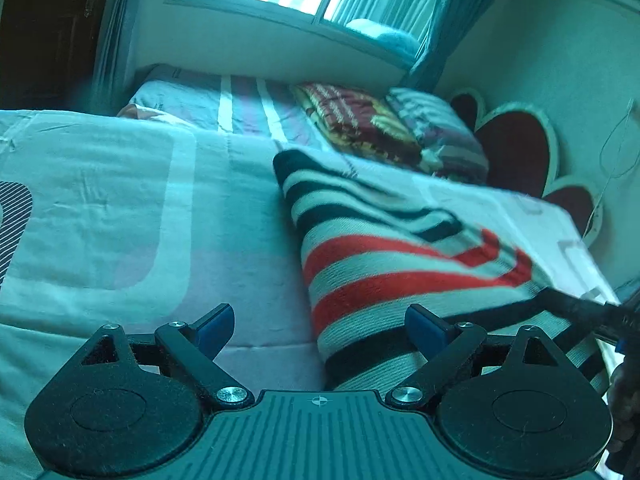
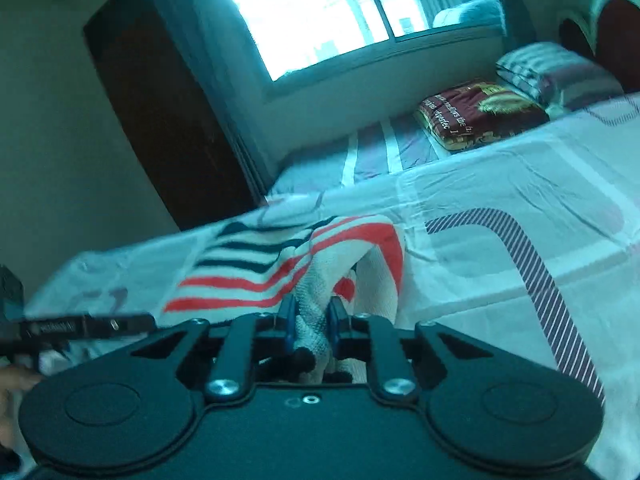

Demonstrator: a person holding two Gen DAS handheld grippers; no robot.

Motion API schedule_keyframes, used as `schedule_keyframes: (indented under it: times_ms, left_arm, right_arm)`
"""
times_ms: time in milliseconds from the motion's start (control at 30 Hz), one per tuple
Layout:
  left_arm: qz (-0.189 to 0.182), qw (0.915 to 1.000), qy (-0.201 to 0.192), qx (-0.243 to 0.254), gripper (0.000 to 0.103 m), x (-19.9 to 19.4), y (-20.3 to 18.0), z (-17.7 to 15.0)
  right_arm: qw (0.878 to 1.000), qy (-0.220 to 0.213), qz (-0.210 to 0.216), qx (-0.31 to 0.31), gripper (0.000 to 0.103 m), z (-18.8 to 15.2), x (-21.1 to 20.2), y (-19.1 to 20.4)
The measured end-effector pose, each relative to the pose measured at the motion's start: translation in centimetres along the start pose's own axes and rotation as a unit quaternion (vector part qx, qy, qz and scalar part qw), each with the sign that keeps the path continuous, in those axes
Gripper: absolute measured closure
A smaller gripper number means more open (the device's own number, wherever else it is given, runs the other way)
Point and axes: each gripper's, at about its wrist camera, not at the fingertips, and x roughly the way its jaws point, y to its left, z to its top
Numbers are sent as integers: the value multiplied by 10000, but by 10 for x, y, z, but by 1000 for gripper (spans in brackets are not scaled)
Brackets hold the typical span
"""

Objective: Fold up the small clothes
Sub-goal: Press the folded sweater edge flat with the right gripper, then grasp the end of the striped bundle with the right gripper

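A: Where is the garment?

B: The striped top (image 1: 384, 264) lies on the bed (image 1: 120, 208), over the pale patterned sheet. In the left wrist view it runs from mid-bed toward the camera, black and white bands at the far end, red and white nearer, black again at the near edge.

A: And the left gripper?

B: The left gripper (image 1: 319, 330) has its jaws spread wide, nothing between them. One blue pad (image 1: 216, 330) sits over bare sheet, the other over the near edge of the top. I cannot tell whether that pad touches the cloth.

A: The right one?

B: The right gripper (image 2: 312, 326) is nearly closed, and a bunched fold of the top (image 2: 320, 280) is pinched between its blue pads. The cloth rises from the sheet to the jaws, so that part is lifted, while the rest stays flat on the bed to the left.

A: Can one gripper see the other?

B: Yes. From the left wrist, a black finger comes in at the right edge, over the top's edge. A person's hand (image 2: 12, 396) shows at the left edge of the right wrist view.

A: Anything else on the bed?

B: A folded dark red blanket (image 1: 360, 124) and a pillow (image 1: 436, 132) at the far end, well apart from the top, below the window (image 2: 312, 12).
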Motion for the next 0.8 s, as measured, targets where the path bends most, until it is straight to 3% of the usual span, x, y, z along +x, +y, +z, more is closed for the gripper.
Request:
schedule_keyframes:
  times_ms: [67,167,333,433,567,667,800]
  left_arm:
    - [213,9994,115,230,11,11,-4,-5]
    - [280,9989,66,361,10,12,-7,-6]
    - [519,9940,75,959,10,6,-19,3]
    - [492,9951,131,851,11,5,-17,9]
    - [292,9969,-149,710,11,-5,-17,22]
    - [235,9975,-164,652,11,1,-20,32]
    - [304,9961,110,820,11,18,-27,34]
  right_arm:
    - [9974,395,-164,572,84,-11,17,-28]
    - [9930,290,47,1140,79,-16,15,-45]
    - [9968,424,-141,659,74,-10,16,-33]
    - [9969,523,-295,517,69,-2,15,-27]
    - [9983,-78,-560,-121,62,20,9,-5]
    - [9980,334,-528,-6,56,34,31,-5]
    - [9945,807,-604,-293,62,34,57,-1]
